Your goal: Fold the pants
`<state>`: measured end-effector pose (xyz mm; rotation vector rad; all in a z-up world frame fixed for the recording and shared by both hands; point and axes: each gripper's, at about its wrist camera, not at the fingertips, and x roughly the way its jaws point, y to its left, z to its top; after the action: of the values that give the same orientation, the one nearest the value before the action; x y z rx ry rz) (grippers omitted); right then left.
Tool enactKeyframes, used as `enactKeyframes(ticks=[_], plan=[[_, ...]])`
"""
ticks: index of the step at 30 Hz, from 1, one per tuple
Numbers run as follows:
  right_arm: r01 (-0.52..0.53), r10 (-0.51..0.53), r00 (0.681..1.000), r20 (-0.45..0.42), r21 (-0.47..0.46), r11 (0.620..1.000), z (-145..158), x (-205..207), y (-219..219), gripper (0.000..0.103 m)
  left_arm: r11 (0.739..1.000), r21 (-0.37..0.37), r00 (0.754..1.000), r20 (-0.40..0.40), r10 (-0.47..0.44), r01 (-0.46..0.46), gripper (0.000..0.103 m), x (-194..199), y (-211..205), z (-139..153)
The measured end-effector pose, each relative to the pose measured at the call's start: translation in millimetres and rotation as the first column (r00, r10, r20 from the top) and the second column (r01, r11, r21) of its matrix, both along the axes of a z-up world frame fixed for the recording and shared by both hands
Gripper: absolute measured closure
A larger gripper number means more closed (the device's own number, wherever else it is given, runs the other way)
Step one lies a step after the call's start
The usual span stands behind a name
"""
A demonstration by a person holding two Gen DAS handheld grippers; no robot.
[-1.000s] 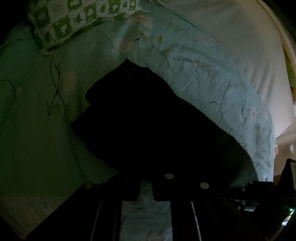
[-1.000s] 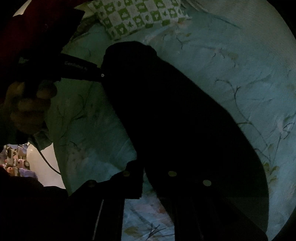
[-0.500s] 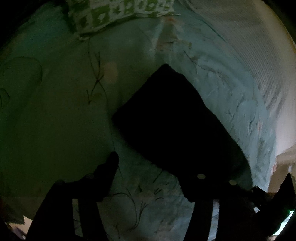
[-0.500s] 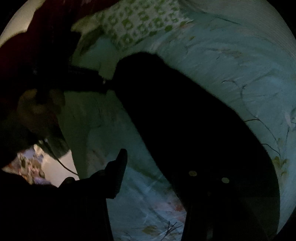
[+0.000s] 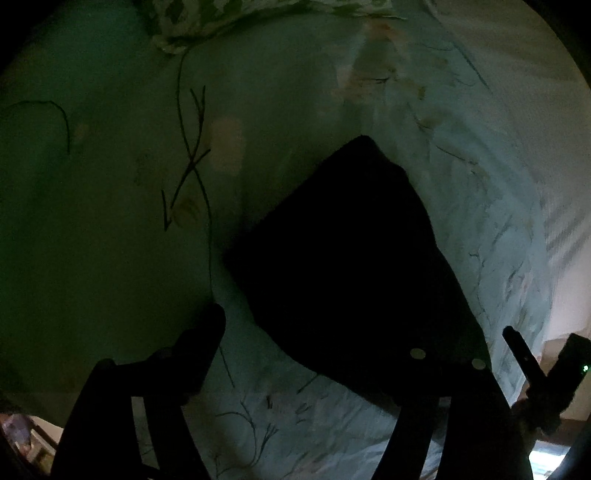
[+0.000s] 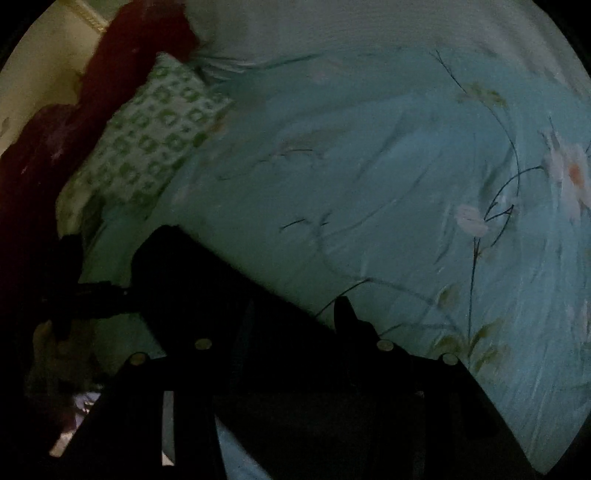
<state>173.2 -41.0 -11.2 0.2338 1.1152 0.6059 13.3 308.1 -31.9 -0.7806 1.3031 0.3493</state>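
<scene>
The black pants (image 5: 351, 266) lie folded in a compact dark shape on the light blue floral bedsheet (image 5: 332, 92). My left gripper (image 5: 317, 332) is open, its left finger (image 5: 199, 339) on the sheet beside the pants and its right finger over their near edge. In the right wrist view the pants (image 6: 221, 306) lie low and left. My right gripper (image 6: 273, 328) is open above them, one fingertip (image 6: 343, 314) showing against the sheet (image 6: 369, 184). The other gripper (image 6: 92, 295) touches the pants' left edge there.
A green and white patterned pillow (image 6: 147, 147) lies at the head of the bed, also in the left wrist view (image 5: 229, 18). A dark red cloth (image 6: 110, 74) sits behind it. The bed's right edge (image 5: 554, 277) drops near the right gripper (image 5: 532, 369).
Both grippers have opened and let go of the pants, which now lie flat. The right gripper has swung to the right, so the pants sit lower left in its view.
</scene>
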Motion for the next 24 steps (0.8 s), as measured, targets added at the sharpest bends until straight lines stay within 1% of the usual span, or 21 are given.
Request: enactKeyframes(ticks=[2, 4, 6, 9, 11, 12, 14, 15, 17, 18, 19, 20, 22, 23, 24], plan=[[-0.036, 0.036, 0.999, -0.021, -0.018, 0.999, -9, 13, 12, 0.057, 1.000, 0.005, 1.000, 0.000, -0.002, 0.002, 0.029, 0, 0, -1], [-0.076, 0.075, 0.997, -0.034, -0.030, 0.997, -15, 17, 27, 0.057, 1.000, 0.012, 1.000, 0.003, -0.008, 0.008, 0.029, -2, 0, -1], [-0.134, 0.131, 0.990, -0.047, -0.075, 0.988, -24, 22, 44, 0.057, 1.000, 0.016, 1.000, 0.008, -0.009, 0.009, 0.031, -4, 0, -2], [-0.218, 0.210, 0.975, -0.077, -0.120, 0.969, -36, 19, 61, 0.058, 1.000, 0.014, 1.000, 0.020, -0.012, 0.011, 0.037, -2, 1, -4], [-0.278, 0.266, 0.959, -0.097, -0.139, 0.951, -42, 14, 71, 0.059, 1.000, 0.016, 1.000, 0.027, -0.016, 0.016, 0.044, 0, -1, -8], [-0.300, 0.288, 0.952, -0.102, -0.146, 0.943, -45, 12, 74, 0.060, 1.000, 0.017, 0.999, 0.032, -0.019, 0.018, 0.045, 2, -3, -10], [-0.343, 0.329, 0.938, -0.112, -0.148, 0.928, -50, 8, 78, 0.062, 1.000, 0.019, 0.999, 0.043, -0.021, 0.020, 0.051, 5, -4, -13], [-0.350, 0.335, 0.935, -0.116, -0.144, 0.926, -51, 9, 78, 0.064, 0.999, 0.023, 0.998, 0.053, -0.023, 0.022, 0.054, 7, -5, -15], [-0.357, 0.341, 0.932, -0.126, -0.135, 0.924, -52, 10, 78, 0.067, 0.999, 0.037, 0.998, 0.061, -0.023, 0.021, 0.060, 10, -6, -18], [-0.361, 0.345, 0.929, -0.131, -0.131, 0.923, -51, 11, 79, 0.072, 0.999, 0.046, 0.997, 0.067, -0.025, 0.022, 0.065, 10, -6, -16], [-0.368, 0.352, 0.927, -0.128, -0.133, 0.920, -49, 11, 80, 0.076, 0.998, 0.052, 0.997, 0.077, -0.031, 0.027, 0.076, 10, -7, -14], [-0.374, 0.360, 0.926, -0.117, -0.138, 0.917, -45, 9, 78, 0.082, 0.997, 0.069, 0.994, 0.094, -0.047, 0.041, 0.083, 11, -9, -9], [-0.375, 0.367, 0.927, -0.080, -0.148, 0.915, -30, 2, 70, 0.086, 0.995, 0.085, 0.989, 0.130, -0.070, 0.060, 0.087, 9, -11, 0], [-0.372, 0.368, 0.928, -0.055, -0.156, 0.915, -23, -1, 70, 0.088, 0.994, 0.085, 0.980, 0.178, -0.088, 0.074, 0.088, 6, -13, 11], [-0.359, 0.364, 0.931, -0.004, -0.169, 0.918, -9, -5, 67, 0.089, 0.993, 0.088, 0.972, 0.210, -0.101, 0.084, 0.088, 3, -14, 19]])
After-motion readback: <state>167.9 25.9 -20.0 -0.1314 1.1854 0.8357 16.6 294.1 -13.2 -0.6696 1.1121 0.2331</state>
